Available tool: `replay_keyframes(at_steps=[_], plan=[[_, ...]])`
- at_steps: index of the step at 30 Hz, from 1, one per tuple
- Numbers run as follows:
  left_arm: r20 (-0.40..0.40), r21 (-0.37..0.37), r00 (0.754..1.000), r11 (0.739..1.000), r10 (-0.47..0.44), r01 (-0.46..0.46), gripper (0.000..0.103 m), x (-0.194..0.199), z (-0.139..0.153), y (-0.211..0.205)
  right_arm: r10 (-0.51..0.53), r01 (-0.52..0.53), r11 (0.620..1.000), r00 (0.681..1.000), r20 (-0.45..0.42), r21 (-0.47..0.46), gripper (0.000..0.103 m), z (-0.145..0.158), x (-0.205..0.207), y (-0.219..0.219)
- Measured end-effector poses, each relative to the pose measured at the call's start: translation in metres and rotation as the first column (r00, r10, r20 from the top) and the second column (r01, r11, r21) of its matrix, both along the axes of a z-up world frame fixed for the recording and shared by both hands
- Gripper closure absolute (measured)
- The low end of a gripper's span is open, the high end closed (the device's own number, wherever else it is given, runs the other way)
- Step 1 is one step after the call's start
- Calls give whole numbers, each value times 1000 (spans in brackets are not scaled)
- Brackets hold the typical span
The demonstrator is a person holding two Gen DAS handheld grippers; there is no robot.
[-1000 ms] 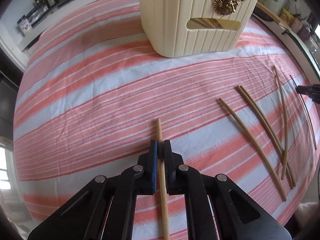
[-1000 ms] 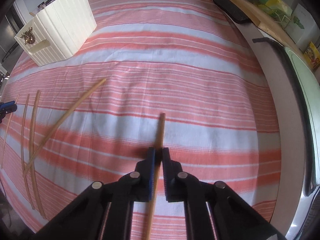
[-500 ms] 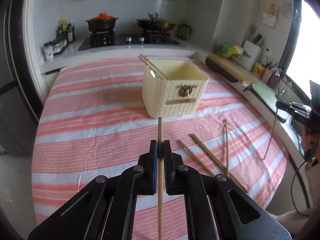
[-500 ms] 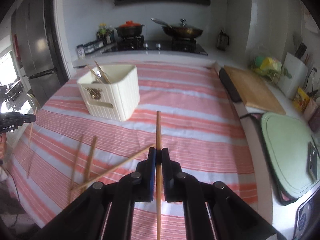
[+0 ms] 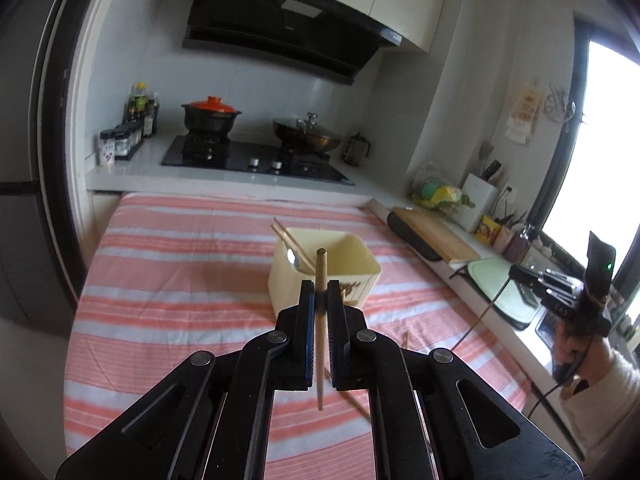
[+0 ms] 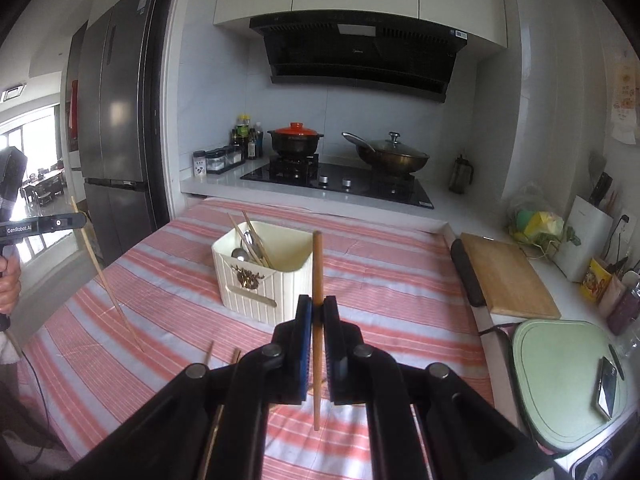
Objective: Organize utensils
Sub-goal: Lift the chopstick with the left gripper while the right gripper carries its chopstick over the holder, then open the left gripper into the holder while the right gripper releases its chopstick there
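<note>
You hold one thin wooden chopstick (image 5: 321,320) clamped in the left gripper (image 5: 320,292) and another (image 6: 317,312) in the right gripper (image 6: 318,308), both short of the ribbed cream plastic bin (image 6: 264,276) — some utensils inside, several chopsticks (image 6: 208,354) left on the cloth before it.

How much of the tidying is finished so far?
Partly done. The cream holder already has some chopsticks and a spoon in it. Each tongs, left and right, is shut on one chopstick. A few chopsticks still lie on the striped cloth.
</note>
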State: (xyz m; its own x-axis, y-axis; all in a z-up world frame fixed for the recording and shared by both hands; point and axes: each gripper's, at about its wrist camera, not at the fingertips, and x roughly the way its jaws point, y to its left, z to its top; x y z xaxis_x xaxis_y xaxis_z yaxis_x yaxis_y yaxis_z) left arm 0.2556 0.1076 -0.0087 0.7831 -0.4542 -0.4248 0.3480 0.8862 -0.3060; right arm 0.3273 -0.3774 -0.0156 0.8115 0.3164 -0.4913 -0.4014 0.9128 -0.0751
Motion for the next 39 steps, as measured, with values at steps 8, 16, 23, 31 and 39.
replay_keyframes(at_steps=[8,16,23,31,39], plan=[[165,-109,985,993,56,-38,99,36,75,4,20,-27,994,998,63,107,97,41,45,17],[219,-38,967,992,127,-122,99,114,73,-42,41,-91,958,982,183,273,97,72,98,63],[-32,75,996,994,82,-80,99,189,4,-76,65,-62,991,998,-20,120,97,18,184,114],[-234,98,970,994,66,-44,98,232,-54,-91,59,-46,998,961,-272,53,97,-38,244,135],[-219,209,975,978,44,3,39,179,-47,-86,23,12,991,967,-254,134,70,-27,225,110]])
